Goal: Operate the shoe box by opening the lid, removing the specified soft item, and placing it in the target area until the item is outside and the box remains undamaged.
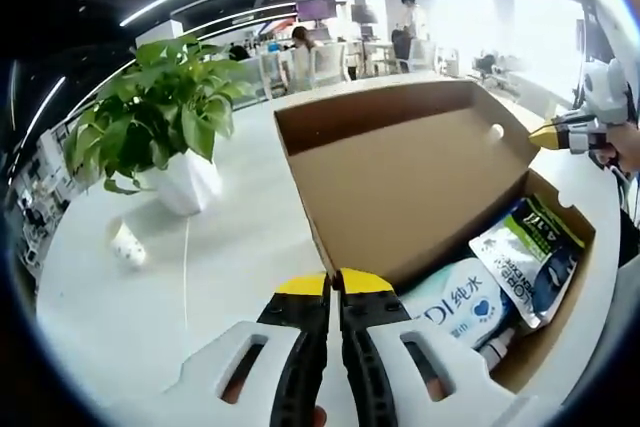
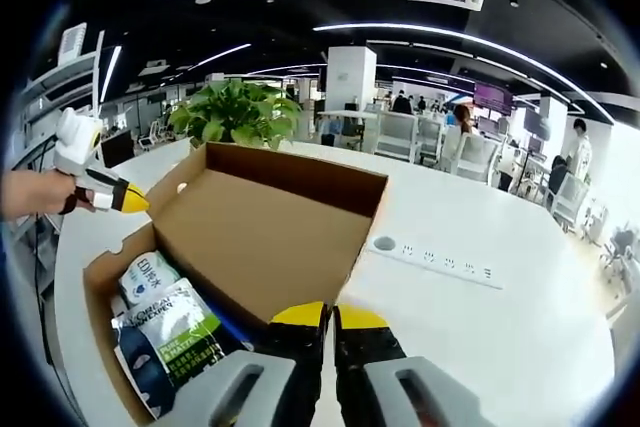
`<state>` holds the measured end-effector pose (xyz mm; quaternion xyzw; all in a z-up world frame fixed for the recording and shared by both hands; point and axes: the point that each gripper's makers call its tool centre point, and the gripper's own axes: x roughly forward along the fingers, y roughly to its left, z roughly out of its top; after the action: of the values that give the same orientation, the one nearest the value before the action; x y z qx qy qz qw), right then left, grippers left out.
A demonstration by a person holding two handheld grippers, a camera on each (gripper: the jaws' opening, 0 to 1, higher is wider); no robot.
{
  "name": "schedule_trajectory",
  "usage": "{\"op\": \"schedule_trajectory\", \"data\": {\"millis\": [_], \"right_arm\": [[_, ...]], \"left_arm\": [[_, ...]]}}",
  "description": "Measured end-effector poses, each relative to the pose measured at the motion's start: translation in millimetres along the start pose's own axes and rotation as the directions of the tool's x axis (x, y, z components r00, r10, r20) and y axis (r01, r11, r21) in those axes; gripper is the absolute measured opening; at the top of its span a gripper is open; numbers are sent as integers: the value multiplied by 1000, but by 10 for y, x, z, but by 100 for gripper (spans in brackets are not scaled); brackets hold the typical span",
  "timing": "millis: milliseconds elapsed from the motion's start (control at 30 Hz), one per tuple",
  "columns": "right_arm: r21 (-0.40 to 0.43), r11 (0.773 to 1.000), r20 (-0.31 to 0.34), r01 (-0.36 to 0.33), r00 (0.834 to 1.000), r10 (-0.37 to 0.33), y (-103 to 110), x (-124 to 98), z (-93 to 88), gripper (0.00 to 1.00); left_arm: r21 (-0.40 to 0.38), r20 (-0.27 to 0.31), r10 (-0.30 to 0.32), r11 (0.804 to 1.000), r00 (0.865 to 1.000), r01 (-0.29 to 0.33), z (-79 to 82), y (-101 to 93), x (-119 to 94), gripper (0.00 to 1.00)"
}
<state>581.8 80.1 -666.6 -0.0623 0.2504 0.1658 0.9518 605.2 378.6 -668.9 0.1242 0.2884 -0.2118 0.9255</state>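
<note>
One big box mid frame, lid already up. Soft packs inside at lower right, long way pointing up-right. Left tongs pressed together, empty, just beside packs, so likely nearer. Right tongs pressed together, empty; packs lower left.

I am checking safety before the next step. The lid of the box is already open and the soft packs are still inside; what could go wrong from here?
1. The raised lid stands close over the soft packs; a reach past it could bend or tear the cardboard.
2. Several packs lie together in the box, so the wrong one might be lifted.
3. The potted plant stands near the box and could be knocked.
</note>
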Motion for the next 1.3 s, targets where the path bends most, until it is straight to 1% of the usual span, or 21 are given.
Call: {"op": "schedule_trajectory", "data": {"millis": [533,1300], "right_arm": [[25,1000,-4,-1,1000,1,-6,-1,-11,0],[34,999,-15,-4,1000,4,-30,53,-26,0]], "left_arm": [[-3,-6,-4,1000,1000,4,14,-13,24,2],[2,-11,-7,1000,1000,7,27,-5,65,2]]}}
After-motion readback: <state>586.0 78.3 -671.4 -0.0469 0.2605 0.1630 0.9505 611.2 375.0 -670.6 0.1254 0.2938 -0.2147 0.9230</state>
